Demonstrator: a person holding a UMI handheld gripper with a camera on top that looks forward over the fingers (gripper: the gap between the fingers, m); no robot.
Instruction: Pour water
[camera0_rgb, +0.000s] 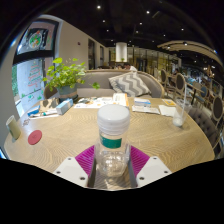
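Here, hand-held gripper (112, 160) clamped on bottle (113, 143) — bare table (70, 135) ahead, glass (178, 117) well apart.

Gripper-mounted view — forward (close) over table (70, 135)

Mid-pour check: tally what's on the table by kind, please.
Bottles: 1, clear with white cap, between the gripper fingers
Cups: 1, clear
Potted plants: 1
Red discs: 1
Total: 4

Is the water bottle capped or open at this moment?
Capped. The bottle stands upright between the gripper's fingers, with its white cap on.
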